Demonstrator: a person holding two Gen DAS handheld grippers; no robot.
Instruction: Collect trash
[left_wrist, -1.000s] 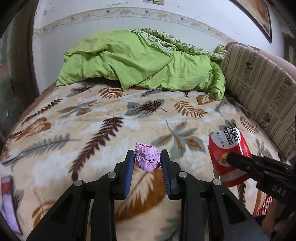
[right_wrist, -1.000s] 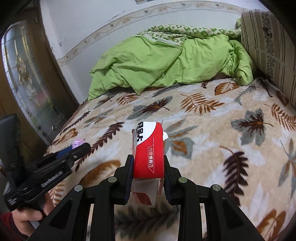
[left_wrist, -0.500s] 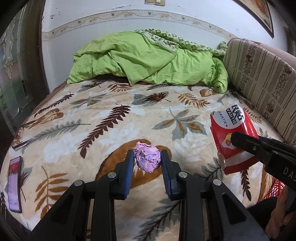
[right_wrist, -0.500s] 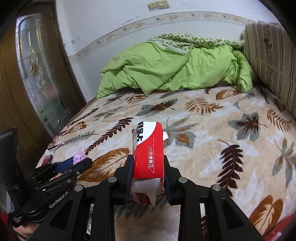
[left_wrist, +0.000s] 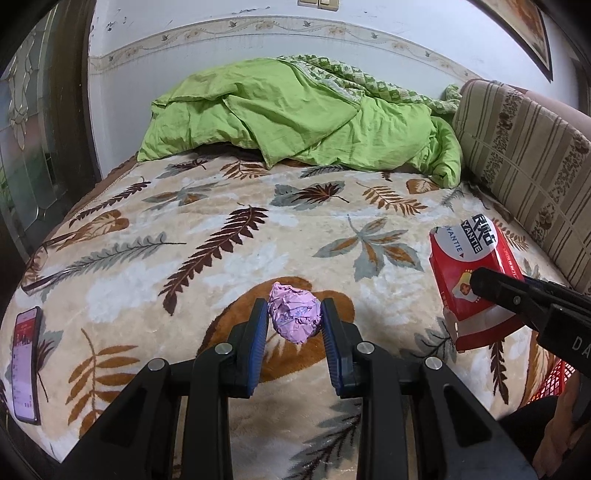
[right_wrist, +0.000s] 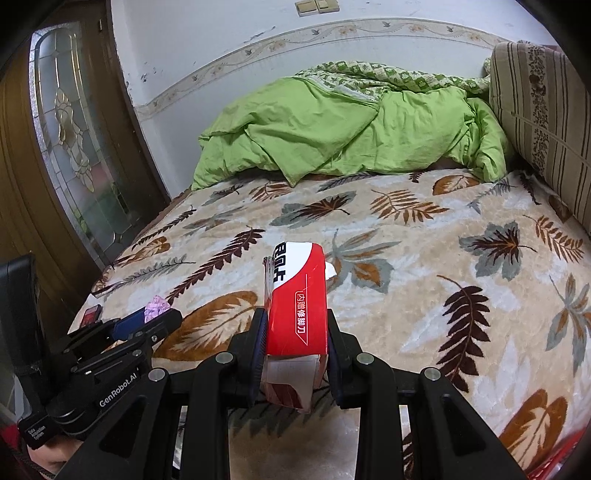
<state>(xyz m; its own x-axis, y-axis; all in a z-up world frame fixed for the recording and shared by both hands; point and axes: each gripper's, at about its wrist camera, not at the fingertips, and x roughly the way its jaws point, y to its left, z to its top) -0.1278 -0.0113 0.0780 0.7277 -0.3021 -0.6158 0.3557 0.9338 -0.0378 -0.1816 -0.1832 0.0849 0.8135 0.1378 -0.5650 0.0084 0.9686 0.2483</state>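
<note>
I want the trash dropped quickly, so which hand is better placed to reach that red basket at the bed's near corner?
Right, probably. The red basket shows just under the right gripper, which is shut on the red box. The left gripper, shut on the pink paper wad, sits on the far side from the basket.

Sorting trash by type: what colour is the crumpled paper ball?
Pink-lilac; the crumpled paper ball shows best in the left wrist view.

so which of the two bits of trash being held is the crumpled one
The pink paper ball, pinched in the left gripper. The other, in the right gripper, is a stiff red and white box with printed lettering.
</note>
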